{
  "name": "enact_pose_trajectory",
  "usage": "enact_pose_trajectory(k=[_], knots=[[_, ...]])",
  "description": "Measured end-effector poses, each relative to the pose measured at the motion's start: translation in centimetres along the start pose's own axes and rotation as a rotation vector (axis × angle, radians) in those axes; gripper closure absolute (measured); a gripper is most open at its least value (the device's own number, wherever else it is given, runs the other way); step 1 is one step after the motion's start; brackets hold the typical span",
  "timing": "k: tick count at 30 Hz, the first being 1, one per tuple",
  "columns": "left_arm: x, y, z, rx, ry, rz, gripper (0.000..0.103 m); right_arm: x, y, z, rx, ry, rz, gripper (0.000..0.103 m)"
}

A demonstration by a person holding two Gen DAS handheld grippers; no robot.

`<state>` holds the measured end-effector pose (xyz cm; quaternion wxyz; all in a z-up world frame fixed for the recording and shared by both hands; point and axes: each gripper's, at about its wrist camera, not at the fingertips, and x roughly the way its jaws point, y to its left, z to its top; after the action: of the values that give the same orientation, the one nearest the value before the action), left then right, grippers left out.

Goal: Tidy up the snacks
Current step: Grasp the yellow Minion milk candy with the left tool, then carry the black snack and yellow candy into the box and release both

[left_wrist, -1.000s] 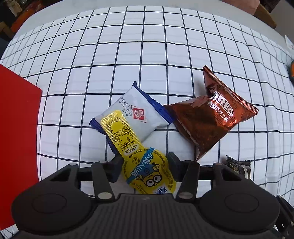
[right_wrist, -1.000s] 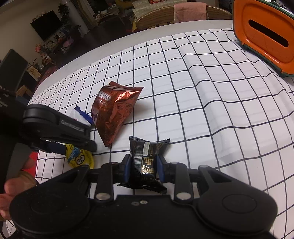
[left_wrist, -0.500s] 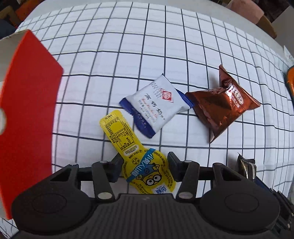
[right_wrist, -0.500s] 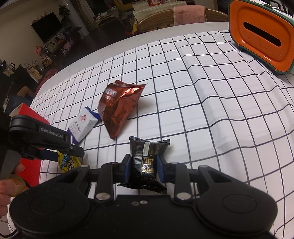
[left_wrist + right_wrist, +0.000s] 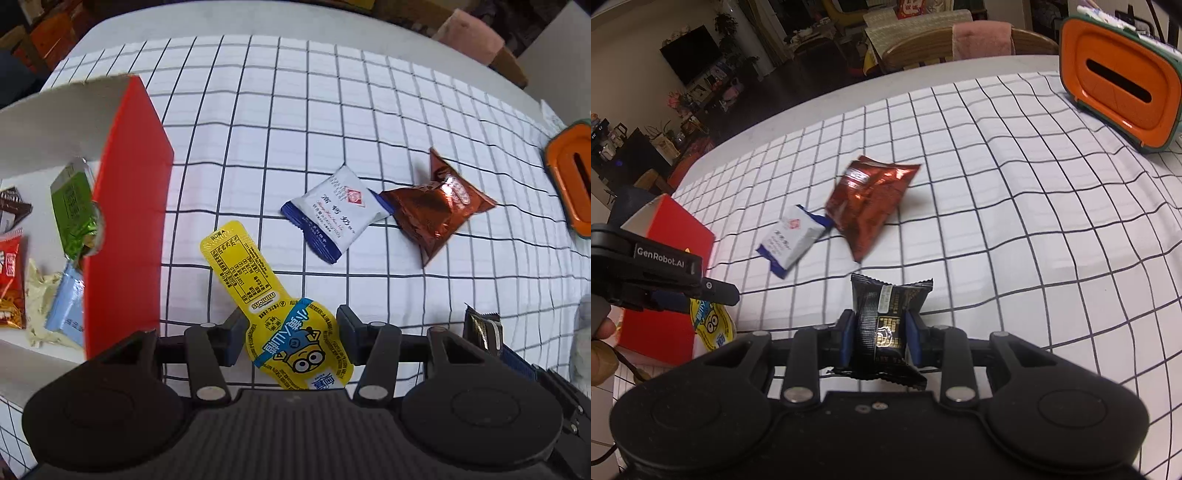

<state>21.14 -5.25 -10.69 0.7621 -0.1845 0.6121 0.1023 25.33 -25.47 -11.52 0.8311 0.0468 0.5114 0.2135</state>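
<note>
Between the left gripper's (image 5: 291, 334) two blue-padded fingers, a yellow Minions snack sachet (image 5: 275, 301) is clamped by its wider, printed end, the narrow label end projecting forward over the checked tablecloth (image 5: 332, 110). The right gripper (image 5: 880, 330) is likewise closed on a black snack packet (image 5: 886, 317), gripped across its middle with the crimped top edge standing clear above the pads.

To the left of the left gripper stands the red box (image 5: 125, 221), open at the top, white inside. It already contains several wrapped items, including a green foil packet (image 5: 72, 206), a pale blue one and red ones at the edge of view. The sachet hangs just beside the box's red wall, not yet over the opening.

Farther out on the cloth lie a white-and-blue milk candy packet (image 5: 334, 214) and a copper-brown Oreo bag (image 5: 437, 206), touching or very nearly so at one corner. An orange lidded container (image 5: 1121, 79) sits at the far right, well apart.

Assessment: the step in hand appears to be depositing both held snacks into the box. For a clean result, carry the sachet over the wall before opening, high enough that its trailing end does not catch the rim, and release above a free part of the floor. The right gripper should follow only once the left has cleared, since the two tools are close together.
</note>
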Motion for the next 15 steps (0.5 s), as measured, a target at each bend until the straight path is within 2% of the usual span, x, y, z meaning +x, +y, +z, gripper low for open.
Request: enact_pose_trajectory(k=[8,15], knots=[[-4.6,1.0,-1.6,0.083,-0.055,-0.074,0.052,-3.1,3.4,0.0,-0.029,-0.058,0.002,0.075],[-8.6,4.0,-2.3,0.118,-0.105,-0.112,0.052,-5.7,7.4,-0.4,-0.053,-0.11,0.02,0.075]])
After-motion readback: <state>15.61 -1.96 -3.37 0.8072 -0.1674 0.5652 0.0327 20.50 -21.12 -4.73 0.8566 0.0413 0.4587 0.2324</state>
